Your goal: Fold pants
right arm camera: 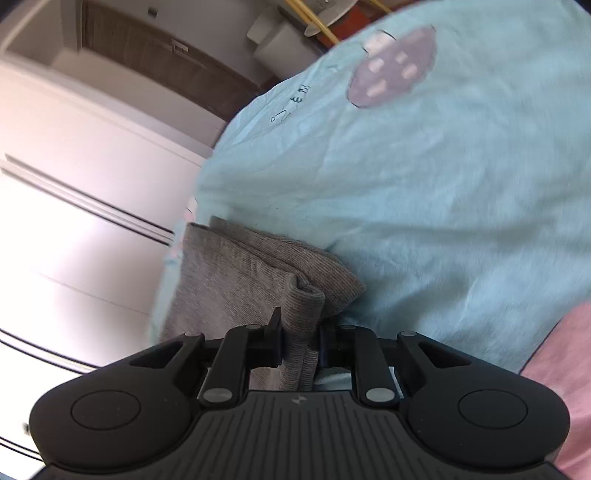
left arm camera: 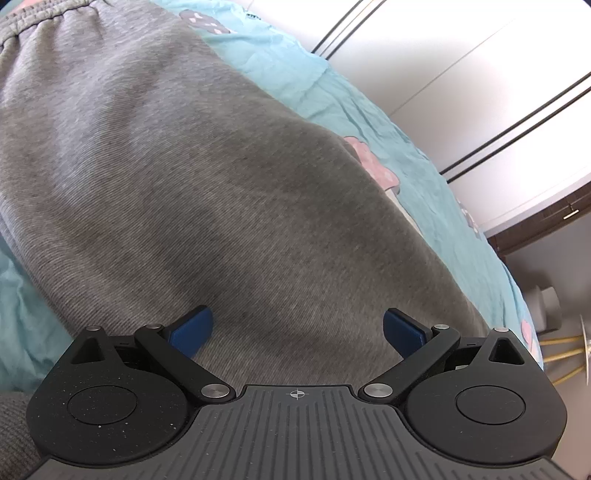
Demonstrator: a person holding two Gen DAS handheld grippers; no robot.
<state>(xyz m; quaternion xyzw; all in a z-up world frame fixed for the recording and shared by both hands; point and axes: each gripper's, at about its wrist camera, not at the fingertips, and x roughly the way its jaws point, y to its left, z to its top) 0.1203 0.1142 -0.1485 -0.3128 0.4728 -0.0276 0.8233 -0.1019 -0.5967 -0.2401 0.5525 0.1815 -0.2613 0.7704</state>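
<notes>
The grey knit pants (left arm camera: 221, 192) lie spread on a light blue bed sheet (left arm camera: 424, 177) and fill most of the left wrist view, with the elastic waistband (left arm camera: 33, 14) at the top left. My left gripper (left arm camera: 297, 332) is open and empty, its blue pads just above the fabric. In the right wrist view my right gripper (right arm camera: 301, 341) is shut on a ribbed cuff end of the pants (right arm camera: 301, 314). The leg fabric (right arm camera: 236, 280) hangs folded beyond the cuff, over the sheet (right arm camera: 424, 184).
White wardrobe doors (left arm camera: 461, 74) (right arm camera: 74, 166) stand beside the bed. A dark wooden door (right arm camera: 147, 55) and a small table with yellow legs (left arm camera: 569, 350) are beyond the bed edge. A pink patch of the sheet (right arm camera: 565, 362) is at the right.
</notes>
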